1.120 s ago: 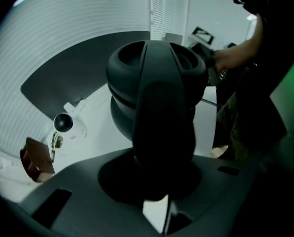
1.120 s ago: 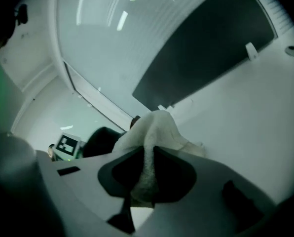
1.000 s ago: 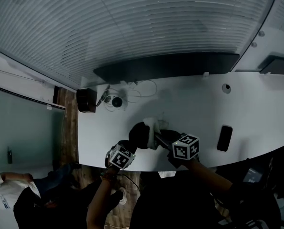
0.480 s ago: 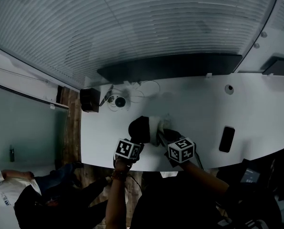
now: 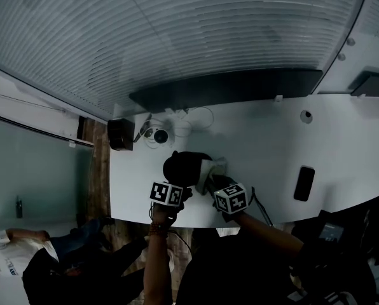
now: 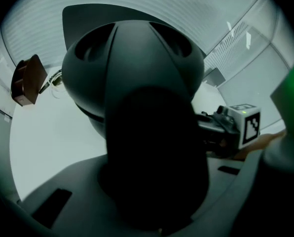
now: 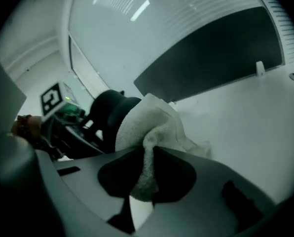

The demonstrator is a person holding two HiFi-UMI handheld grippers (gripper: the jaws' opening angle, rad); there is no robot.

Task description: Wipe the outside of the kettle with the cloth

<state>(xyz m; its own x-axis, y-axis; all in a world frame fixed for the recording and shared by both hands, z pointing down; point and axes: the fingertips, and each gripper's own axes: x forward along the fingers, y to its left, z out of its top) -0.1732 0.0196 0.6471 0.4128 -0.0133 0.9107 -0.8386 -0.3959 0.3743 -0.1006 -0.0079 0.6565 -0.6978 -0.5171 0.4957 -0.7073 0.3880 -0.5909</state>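
Firmly, my left hand-held gripper (image 6: 154,174) clamps the stiff kettle handle (image 6: 157,132); my right hand-held gripper (image 7: 144,179) pinches the soft, limp cloth (image 7: 142,125).

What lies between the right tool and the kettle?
The white cloth, pinched by the right tool and bunched against the kettle, clearest in the right gripper view.

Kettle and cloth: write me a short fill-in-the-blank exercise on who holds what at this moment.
The right hand-held gripper pinches the white ____.
The left hand-held gripper is closed on the kettle's ____.
In the head view, the dark phone lies to the kettle's ____.
Missing: cloth; handle; right.
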